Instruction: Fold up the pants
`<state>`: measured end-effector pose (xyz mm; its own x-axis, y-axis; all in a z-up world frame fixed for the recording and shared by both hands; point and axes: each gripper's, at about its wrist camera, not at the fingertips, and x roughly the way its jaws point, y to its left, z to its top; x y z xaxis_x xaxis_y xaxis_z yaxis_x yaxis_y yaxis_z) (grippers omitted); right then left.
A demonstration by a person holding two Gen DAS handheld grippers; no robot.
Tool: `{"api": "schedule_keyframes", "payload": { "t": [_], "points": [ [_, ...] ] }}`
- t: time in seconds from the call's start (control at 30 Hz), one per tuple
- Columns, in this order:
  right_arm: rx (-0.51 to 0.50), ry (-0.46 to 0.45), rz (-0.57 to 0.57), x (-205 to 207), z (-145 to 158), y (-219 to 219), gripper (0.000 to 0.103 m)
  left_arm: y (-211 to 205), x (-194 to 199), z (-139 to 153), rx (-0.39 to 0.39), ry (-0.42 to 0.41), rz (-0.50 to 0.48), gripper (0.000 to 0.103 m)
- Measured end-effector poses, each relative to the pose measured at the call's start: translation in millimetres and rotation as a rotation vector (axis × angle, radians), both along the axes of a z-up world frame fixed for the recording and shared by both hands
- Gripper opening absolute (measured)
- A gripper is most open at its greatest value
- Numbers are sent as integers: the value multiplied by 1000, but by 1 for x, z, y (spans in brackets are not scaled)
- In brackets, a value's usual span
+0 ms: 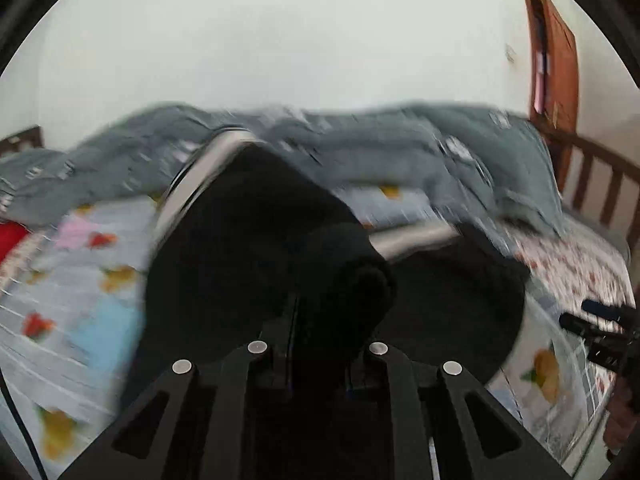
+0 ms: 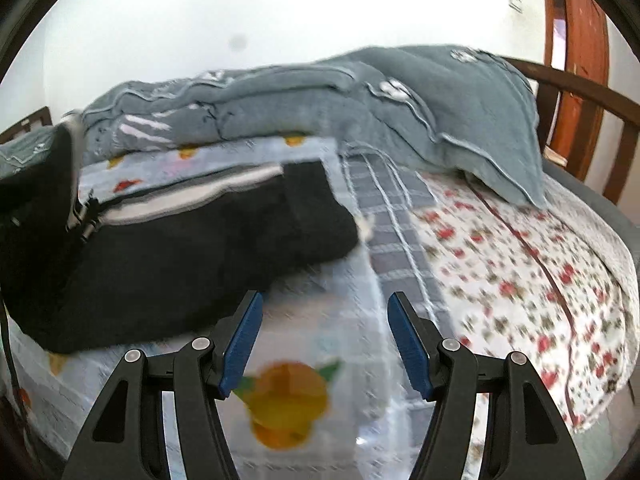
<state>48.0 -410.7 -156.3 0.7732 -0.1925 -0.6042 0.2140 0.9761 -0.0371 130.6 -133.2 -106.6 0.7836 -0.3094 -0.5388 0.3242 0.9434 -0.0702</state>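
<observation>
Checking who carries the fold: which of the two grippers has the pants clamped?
The left gripper: its jaws are shut on black pants fabric. The right gripper stands open over the bedsheet, blue pads bare.

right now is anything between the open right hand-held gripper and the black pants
Nothing visible. The right hand-held gripper is open over bare patterned bedsheet, and the black pants lie just ahead to its left, unobstructed.

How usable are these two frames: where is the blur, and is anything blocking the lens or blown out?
Left wrist view: heavy motion smear on the grey duvet and sheet; the black pants fill the centre, featureless dark. Right wrist view: milder blur, the open right hand-held gripper sharp, the white wall near overexposed. Both show fisheye bending at the rims.
</observation>
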Motion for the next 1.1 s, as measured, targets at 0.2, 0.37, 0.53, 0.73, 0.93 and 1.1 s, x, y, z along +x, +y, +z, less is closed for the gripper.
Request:
{"api": "schedule_keyframes", "payload": {
  "t": [0.2, 0.37, 0.53, 0.73, 0.93, 1.1],
  "points": [
    [6, 55, -6, -20, -12, -8, 64, -21, -2, -32, 12, 107, -78, 22],
    [31, 29, 45, -17, 0, 12, 64, 37, -20, 1, -176, 95, -171, 44],
    [189, -9, 164, 10, 15, 51, 65, 100, -51, 14, -92, -27, -58, 59],
    [372, 52, 273, 57, -10, 102, 66, 164, -55, -18, -97, 87, 28, 58],
    [445, 113, 330, 90, -45, 127, 34, 172, -50, -49, -217, 204, 4, 58],
    [505, 57, 378, 92, -21, 117, 19, 127, -28, -67, -156, 274, -14, 57]
  ]
}}
